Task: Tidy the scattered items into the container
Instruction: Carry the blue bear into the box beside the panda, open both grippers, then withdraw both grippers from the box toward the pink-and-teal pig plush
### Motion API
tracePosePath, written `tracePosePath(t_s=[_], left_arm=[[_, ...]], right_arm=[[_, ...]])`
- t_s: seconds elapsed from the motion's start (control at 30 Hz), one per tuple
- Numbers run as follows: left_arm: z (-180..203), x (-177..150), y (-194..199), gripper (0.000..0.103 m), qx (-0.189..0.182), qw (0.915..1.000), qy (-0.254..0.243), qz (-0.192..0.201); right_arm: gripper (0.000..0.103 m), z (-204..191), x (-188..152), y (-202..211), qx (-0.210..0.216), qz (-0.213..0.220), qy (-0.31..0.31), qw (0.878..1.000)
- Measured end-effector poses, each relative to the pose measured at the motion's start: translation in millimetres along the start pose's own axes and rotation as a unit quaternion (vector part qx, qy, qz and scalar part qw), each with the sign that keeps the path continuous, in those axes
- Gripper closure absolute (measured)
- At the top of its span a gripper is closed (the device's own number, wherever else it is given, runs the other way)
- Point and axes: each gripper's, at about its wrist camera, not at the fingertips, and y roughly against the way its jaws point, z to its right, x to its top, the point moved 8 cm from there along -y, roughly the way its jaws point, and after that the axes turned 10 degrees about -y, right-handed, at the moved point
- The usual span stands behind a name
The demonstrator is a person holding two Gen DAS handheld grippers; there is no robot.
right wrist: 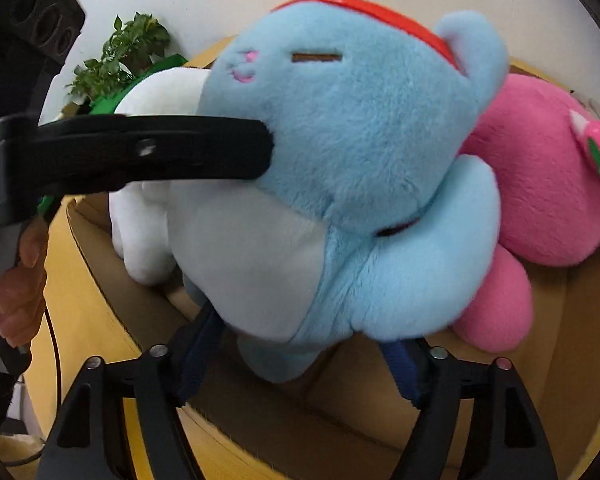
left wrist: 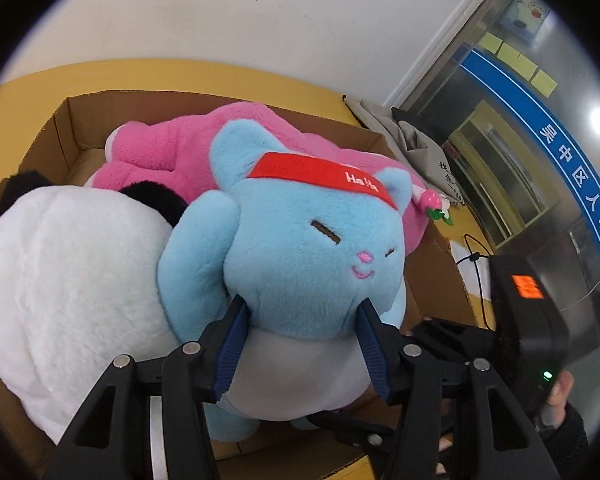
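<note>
The left hand-held gripper [left wrist: 302,322] squeezes the blue cat toy [left wrist: 300,248] at the neck, with one blue finger [left wrist: 232,344] on each side pressing into the fur. The cat wears a red headband [left wrist: 324,174]. It hangs over the open cardboard box [left wrist: 80,120], which sits on the yellow counter [left wrist: 240,76]. A pink toy [left wrist: 180,152] and a white toy [left wrist: 68,280] lie in the box, and the cat touches both. The right hand-held gripper [right wrist: 296,354] is under the cat's bottom. Its jaws stand wide, and the fingers [right wrist: 400,368] sit at the cat's sides without pinching it. A green plant [right wrist: 120,56] stands behind the box.
</note>
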Motion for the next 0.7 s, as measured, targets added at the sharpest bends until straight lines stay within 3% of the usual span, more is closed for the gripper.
tracePosePath(t_s=[0.17,0.27,0.33,0.4,0.47,0.57,0.7], left_arm=[[-2.0,-3.4,-1.1,0.051,-0.005,1.0000,0.004,0.000],[-2.2,-4.9,-0.7,0.051,-0.002,0.9999,0.008,0.006],[-1.0,-6.5,-0.8,0.051,0.004,0.9999,0.003,0.010],[0.7,-8.1,1.2,0.049,0.012,0.9999,-0.005,0.011],[-0.6,-12.5,1.6,0.048,0.029,0.9996,-0.007,0.004],[-3.9,-21.7,2.6,0.048,0.049,0.9987,-0.013,0.001],[0.1,-33.6,18.1,0.047,0.069,0.9971,-0.032,0.007]], right_arm=[[0.017,11.5,1.9,70.1,0.003,0.052,-0.013,0.999],[0.017,42.2,57.4,113.9,-0.017,0.124,-0.041,0.991],[0.024,48.3,88.0,122.2,-0.015,0.151,-0.047,0.987],[0.038,38.1,109.2,106.4,-0.032,0.140,-0.032,0.989],[0.048,30.9,117.7,58.9,-0.057,0.097,-0.013,0.994],[0.051,32.3,121.5,13.7,-0.062,0.068,-0.038,0.995],[0.051,42.0,107.8,-1.4,-0.059,0.060,-0.056,0.995]])
